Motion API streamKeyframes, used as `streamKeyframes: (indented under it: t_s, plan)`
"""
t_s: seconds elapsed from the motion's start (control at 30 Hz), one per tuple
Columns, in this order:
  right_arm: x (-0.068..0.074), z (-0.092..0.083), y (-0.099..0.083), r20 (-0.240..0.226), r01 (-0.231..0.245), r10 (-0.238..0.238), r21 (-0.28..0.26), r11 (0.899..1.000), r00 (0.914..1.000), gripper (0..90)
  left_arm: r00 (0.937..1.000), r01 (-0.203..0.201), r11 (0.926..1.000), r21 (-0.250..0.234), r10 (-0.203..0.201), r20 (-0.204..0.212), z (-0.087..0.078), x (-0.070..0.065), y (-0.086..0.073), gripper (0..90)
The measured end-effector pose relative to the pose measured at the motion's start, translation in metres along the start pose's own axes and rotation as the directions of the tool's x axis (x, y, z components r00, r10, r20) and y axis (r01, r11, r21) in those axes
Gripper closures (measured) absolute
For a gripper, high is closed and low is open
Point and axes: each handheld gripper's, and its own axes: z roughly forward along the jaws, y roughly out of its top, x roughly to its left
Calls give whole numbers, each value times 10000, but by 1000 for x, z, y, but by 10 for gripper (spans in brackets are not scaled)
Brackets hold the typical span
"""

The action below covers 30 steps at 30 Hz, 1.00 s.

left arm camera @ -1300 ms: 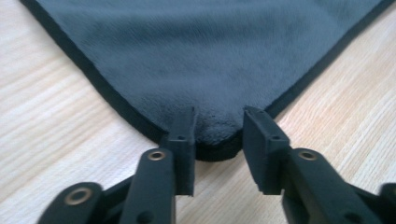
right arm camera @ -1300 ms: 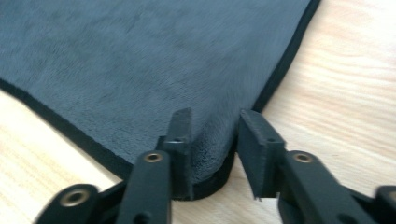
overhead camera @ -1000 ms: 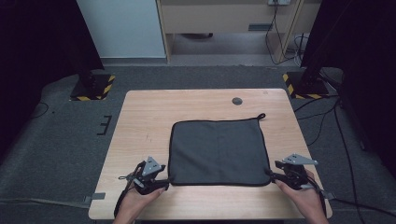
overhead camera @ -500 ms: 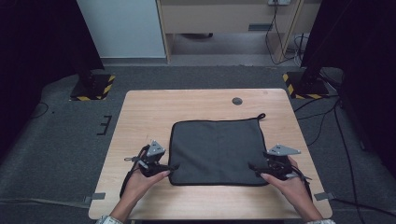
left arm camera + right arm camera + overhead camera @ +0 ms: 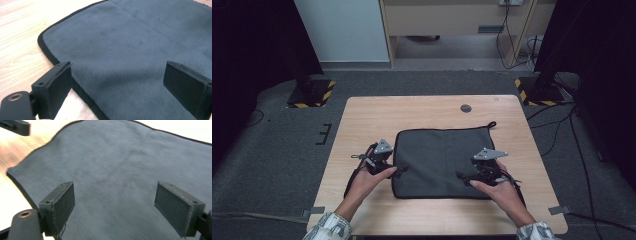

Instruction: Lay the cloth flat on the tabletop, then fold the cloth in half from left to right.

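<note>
High view: dark grey cloth (image 5: 439, 160) lies flat between both spread, empty grippers, left gripper (image 5: 398, 172) and right gripper (image 5: 462, 176), its hanging loop (image 5: 490, 124) pointing away from them.

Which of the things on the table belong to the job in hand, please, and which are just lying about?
In the job:
- dark grey cloth, flat on the table
- left gripper, open at its left edge
- right gripper, open over its right part

Lying about:
- small dark round disc
- wooden table
</note>
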Motion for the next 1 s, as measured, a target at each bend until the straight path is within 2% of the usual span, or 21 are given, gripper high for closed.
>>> streamKeyframes:
  t_s: [0.13,0.2,0.3,0.37,0.5,0.6,0.67,0.77,0.87,0.93,1.0]
  plan:
    - [9,13,9,-346,122,-116,176,9998,9993,134,9998,-131,9998,148,129,156,3,4,6,54]
    - [14,19,13,-499,195,-186,178,9997,9986,128,9997,-217,9997,97,215,136,3,6,11,53]
    - [20,27,18,-551,231,-216,264,9994,9982,134,9999,-139,9999,-1,139,71,3,12,18,52]
    - [26,31,20,-764,404,-386,230,9989,9963,131,9999,-169,9999,28,169,23,3,15,23,52]
    - [34,39,23,-782,530,-503,330,9980,9957,161,9996,-273,9996,-119,272,-28,2,20,32,52]
    - [38,42,24,-776,705,-672,403,9967,9947,178,9999,-50,9998,-189,52,96,4,24,36,52]
    - [41,42,25,-876,660,-625,376,9971,9942,190,10000,-62,9999,-156,63,58,7,26,37,52]
    - [46,43,27,-998,658,-625,292,9974,9930,215,9997,211,9997,-97,-210,124,10,30,39,53]
    - [57,46,29,-1111,918,-885,245,9955,9899,229,9997,254,9995,-176,-254,-31,10,33,43,53]
    - [63,48,30,-1292,953,-920,195,9953,9873,227,9984,562,9977,-377,-561,36,8,35,44,56]
    - [70,51,31,-1449,1092,-1059,153,9939,9838,226,9976,680,9968,-428,-683,-66,6,36,43,55]
